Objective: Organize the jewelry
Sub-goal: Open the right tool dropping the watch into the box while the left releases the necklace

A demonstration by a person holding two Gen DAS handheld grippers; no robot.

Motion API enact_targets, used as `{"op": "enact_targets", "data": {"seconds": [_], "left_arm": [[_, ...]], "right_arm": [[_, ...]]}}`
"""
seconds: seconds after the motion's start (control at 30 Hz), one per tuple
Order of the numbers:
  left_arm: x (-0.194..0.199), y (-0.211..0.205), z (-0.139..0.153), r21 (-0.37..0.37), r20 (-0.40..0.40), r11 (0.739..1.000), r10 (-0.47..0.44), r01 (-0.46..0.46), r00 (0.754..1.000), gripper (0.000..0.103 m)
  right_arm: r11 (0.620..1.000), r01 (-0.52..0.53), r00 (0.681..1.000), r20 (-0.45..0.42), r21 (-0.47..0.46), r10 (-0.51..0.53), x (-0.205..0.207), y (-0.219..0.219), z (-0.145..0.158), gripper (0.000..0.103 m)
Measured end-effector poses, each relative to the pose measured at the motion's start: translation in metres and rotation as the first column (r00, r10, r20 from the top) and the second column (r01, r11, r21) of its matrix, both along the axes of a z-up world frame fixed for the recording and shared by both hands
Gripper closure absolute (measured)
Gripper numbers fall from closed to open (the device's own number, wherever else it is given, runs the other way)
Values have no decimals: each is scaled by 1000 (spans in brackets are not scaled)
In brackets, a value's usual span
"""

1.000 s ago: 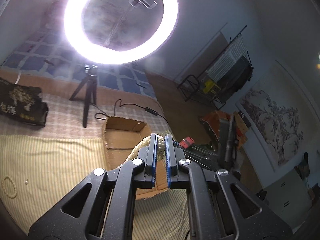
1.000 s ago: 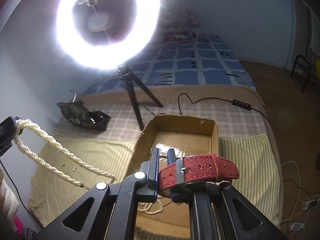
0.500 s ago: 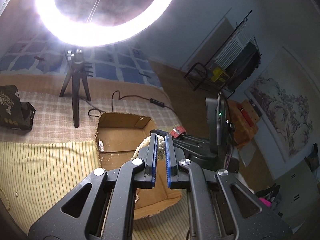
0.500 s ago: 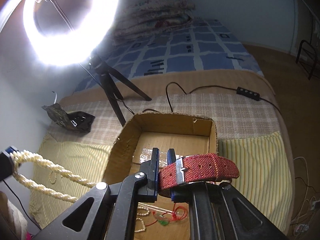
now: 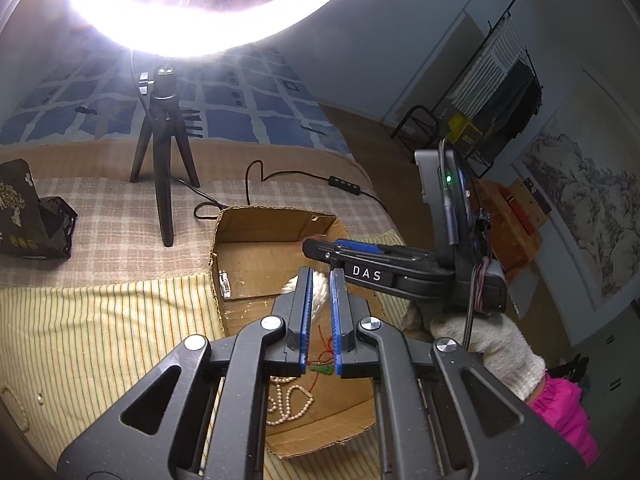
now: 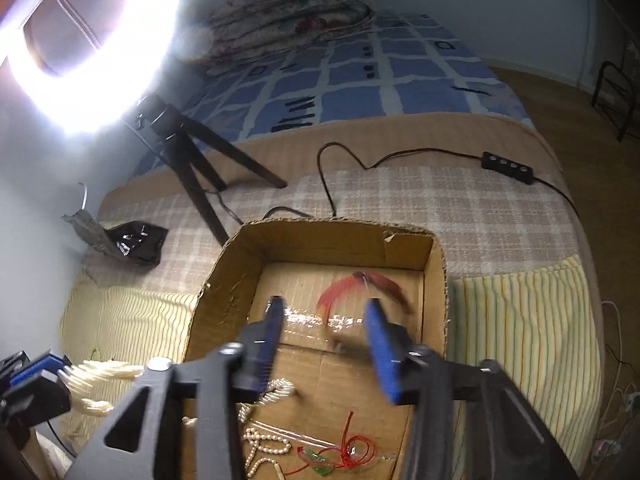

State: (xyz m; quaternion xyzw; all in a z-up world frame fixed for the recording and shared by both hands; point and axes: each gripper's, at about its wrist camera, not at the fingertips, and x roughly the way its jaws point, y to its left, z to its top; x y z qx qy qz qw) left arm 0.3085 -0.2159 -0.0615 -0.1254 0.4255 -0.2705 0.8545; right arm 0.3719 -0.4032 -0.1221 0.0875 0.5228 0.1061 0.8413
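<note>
Red woven strap (image 6: 362, 286): blurred, inside cardboard box (image 6: 320, 236), toward far wall, over taped floor; touching floor or not — can't tell.
Twisted cream rope necklace (image 5: 318, 294): pinched betw. pads of left claw (image 5: 320, 322), jaws nearly closed on it, over box interior. In right wrist view same necklace (image 6: 102, 374) shows at near left, outside box's left wall.
Small-pearl strand (image 6: 262, 446): loose on box floor, near end. Left view too (image 5: 290, 402).
Red cord w/ green pendant (image 6: 340, 452): box floor, near end, just right of pearls.
Right claw (image 6: 326, 340): jaws spread wide, gripping nothing, over box mid. Seen from left view as black arm marked "DAS" (image 5: 366, 274) reaching in from right.
Box sits on bed: yellow striped cloth (image 6: 520, 320) either side, plaid cloth (image 6: 460, 208) beyond.
Far left: ring light (image 5: 208, 20) on black tripod (image 5: 164, 168); cable w/ inline switch (image 6: 506, 166) on plaid.
Left: black printed bag (image 5: 28, 208).
Far: blue check bedspread (image 6: 400, 76), folded quilt (image 6: 296, 12).
</note>
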Motion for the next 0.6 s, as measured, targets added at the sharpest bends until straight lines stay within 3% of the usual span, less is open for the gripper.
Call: {"op": "enact_targets", "data": {"seconds": [0.03,0.07,0.1,0.13,0.43,0.5,0.6], "left_arm": [[0,0,0,9,-2,1000,-3,3,1000,96],[-1,-1,-1,19,-5,1000,-3,3,1000,84],[-1,-1,-1,30,-8,1000,1,-1,1000,62],[-3,1,0,30,-3,1000,7,-7,1000,57],[-16,9,5,64,9,998,26,-26,1000,53],[-20,9,8,74,16,997,29,-30,999,45],[-29,11,15,84,35,996,32,-35,999,43]], "right_arm": [[1000,7,1000,6,-2,-7,0,-1,2,32],[1000,21,1000,12,-9,-21,0,-1,4,28],[999,33,999,19,-14,-33,-1,-2,6,24],[999,42,999,23,-14,-41,-1,-3,9,22],[994,106,994,32,-38,-104,-9,-10,22,12],[992,120,992,34,-46,-118,-13,-10,26,12],[989,136,990,37,-52,-135,-20,-12,33,12]]}}
